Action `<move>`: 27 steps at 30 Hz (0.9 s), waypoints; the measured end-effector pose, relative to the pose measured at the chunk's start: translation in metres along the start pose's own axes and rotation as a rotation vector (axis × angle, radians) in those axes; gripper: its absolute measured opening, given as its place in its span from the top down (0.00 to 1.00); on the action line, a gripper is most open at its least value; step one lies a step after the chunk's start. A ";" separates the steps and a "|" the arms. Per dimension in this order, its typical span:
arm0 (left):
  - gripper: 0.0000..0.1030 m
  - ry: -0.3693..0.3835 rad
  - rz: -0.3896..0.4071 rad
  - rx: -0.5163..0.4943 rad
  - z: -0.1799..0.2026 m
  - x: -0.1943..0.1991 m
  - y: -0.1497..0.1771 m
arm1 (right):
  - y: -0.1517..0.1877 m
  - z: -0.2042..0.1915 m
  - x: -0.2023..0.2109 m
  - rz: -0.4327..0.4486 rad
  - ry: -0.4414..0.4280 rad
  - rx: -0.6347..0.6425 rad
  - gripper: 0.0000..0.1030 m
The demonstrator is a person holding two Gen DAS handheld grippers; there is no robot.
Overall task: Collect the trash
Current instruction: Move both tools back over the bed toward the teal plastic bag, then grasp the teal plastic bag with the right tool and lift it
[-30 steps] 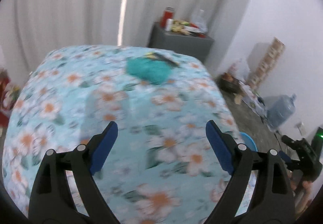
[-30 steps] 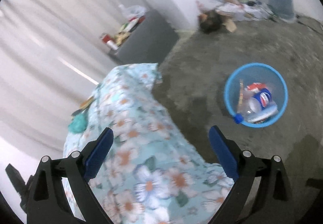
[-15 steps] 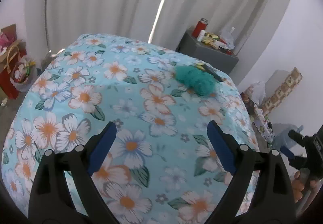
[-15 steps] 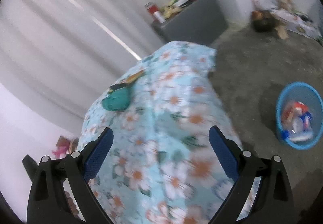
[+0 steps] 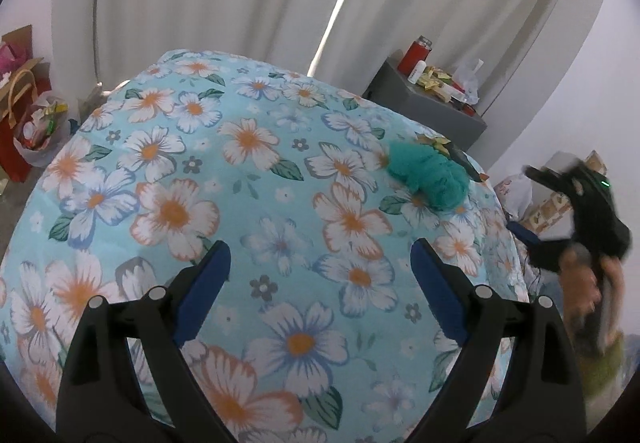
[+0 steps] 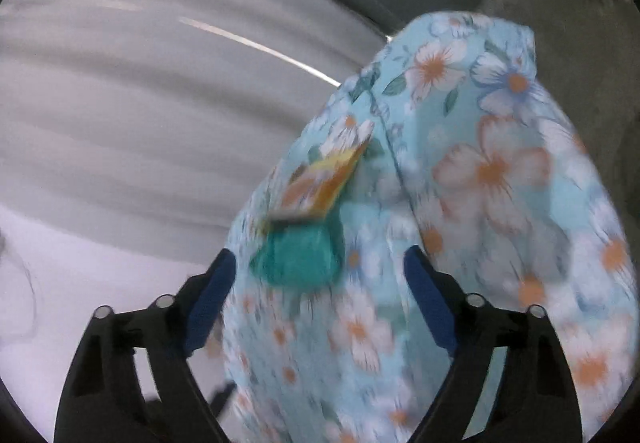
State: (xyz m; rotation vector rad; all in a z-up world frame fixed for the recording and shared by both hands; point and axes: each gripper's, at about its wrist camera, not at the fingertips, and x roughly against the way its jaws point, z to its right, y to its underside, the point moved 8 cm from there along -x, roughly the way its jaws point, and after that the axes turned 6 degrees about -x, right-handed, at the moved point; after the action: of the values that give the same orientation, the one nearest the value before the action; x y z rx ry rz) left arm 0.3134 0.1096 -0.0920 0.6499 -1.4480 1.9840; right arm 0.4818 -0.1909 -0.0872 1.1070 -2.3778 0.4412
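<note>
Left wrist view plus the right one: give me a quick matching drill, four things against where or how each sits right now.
Things:
1. teal cloth
2. red can
3. left gripper
4. paper bag

Places or states:
A. on the grey cabinet
B. open above the floral tablecloth
C. on the floor left of the table
D. on the tablecloth, beside a yellow wrapper

Pairs: 1-D, 2-A, 3-B, 4-C

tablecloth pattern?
Light blue tablecloth with white and orange flowers; sharpest in the left wrist view.
</note>
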 end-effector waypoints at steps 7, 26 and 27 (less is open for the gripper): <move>0.16 0.062 0.015 -0.037 0.007 -0.004 -0.009 | -0.043 0.019 -0.050 -0.014 0.088 -0.120 0.55; 0.16 0.160 0.064 -0.015 -0.008 0.033 -0.010 | 0.080 -0.070 0.008 -0.382 -0.249 0.218 0.97; 0.16 0.146 0.067 -0.002 -0.014 0.035 -0.010 | 0.094 -0.072 0.003 -0.413 -0.208 0.270 0.96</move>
State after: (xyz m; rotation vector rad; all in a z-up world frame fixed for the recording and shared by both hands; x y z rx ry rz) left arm 0.2950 0.1313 -0.0652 0.4500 -1.4002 2.0357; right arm 0.4274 -0.1009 -0.0339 1.7977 -2.2148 0.5292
